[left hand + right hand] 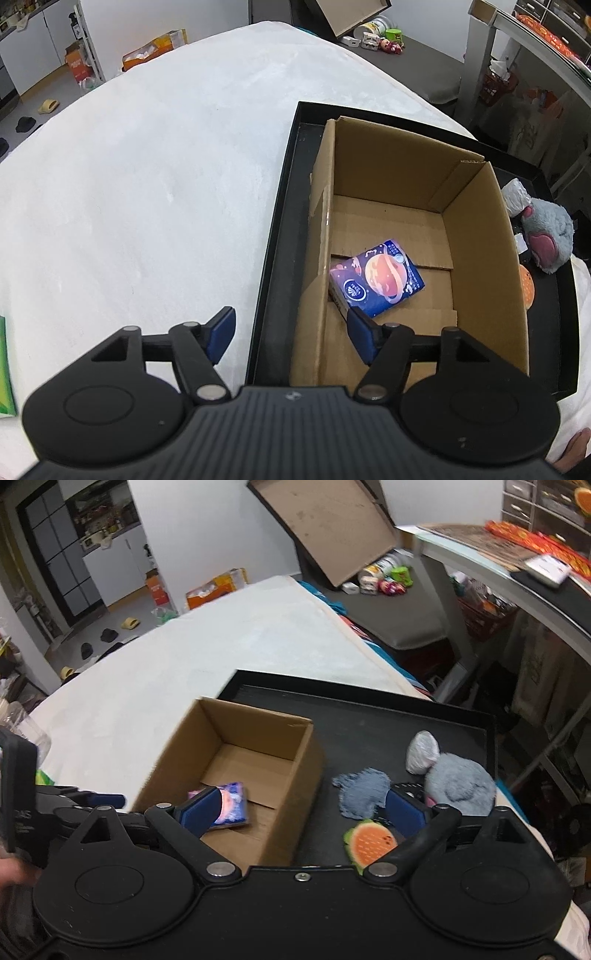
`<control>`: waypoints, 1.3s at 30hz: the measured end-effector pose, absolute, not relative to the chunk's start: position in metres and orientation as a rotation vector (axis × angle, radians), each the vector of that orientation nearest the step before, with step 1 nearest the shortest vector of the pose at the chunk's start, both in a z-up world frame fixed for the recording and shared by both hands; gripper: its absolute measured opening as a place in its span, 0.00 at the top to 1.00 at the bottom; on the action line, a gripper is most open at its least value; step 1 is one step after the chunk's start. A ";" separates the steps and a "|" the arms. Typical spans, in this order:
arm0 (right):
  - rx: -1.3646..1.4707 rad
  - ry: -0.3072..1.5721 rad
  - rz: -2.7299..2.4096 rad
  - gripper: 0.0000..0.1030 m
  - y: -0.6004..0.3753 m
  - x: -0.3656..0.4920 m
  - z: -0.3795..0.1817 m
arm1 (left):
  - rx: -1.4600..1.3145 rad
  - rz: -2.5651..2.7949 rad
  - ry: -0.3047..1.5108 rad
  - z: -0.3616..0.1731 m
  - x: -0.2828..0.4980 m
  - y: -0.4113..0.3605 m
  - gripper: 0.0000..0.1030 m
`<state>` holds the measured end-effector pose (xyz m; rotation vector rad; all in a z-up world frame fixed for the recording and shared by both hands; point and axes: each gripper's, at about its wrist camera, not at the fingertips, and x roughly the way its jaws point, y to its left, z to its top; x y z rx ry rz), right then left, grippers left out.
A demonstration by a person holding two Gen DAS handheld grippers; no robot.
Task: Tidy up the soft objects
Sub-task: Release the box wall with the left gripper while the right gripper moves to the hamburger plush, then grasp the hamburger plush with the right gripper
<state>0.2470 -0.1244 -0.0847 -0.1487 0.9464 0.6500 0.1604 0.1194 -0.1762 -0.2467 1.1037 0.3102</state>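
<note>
An open brown cardboard box [413, 236] stands at the left end of a shallow black tray [280, 229] on a white-covered bed [147, 184]. A blue planet-printed tissue packet [376, 282] lies on the box floor by its near-left wall. The left gripper [291, 334] hangs released over that wall, empty. The right gripper [303, 812], spread wide and empty, hovers above the tray's open black floor, near a grey plush mouse [458, 786], a grey-blue cloth [360, 792] and a watermelon-slice toy [371, 843].

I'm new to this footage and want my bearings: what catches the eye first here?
An open cardboard box standing at the left of a black tray on a white-covered surface, with only a blue planet-print tissue pack on its floor. Right of the box, on the tray, lie a grey plush toy, a blue-grey cloth and a watermelon-slice toy.
</note>
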 end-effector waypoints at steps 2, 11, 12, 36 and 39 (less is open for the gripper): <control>-0.143 0.958 0.636 0.07 -0.131 0.251 -0.090 | -0.240 0.306 1.104 -0.176 0.162 0.119 0.37; -0.112 1.018 0.628 0.07 -0.150 0.263 -0.123 | -0.170 0.303 1.113 -0.180 0.170 0.112 0.37; -0.109 1.024 0.628 0.07 -0.151 0.263 -0.127 | -0.170 0.304 1.116 -0.181 0.171 0.112 0.37; -0.091 1.129 0.621 0.08 -0.159 0.285 -0.204 | 0.061 0.319 1.149 -0.196 0.187 0.073 0.37; -0.135 1.124 0.612 0.09 -0.156 0.285 -0.209 | 0.080 0.338 1.160 -0.198 0.189 0.071 0.37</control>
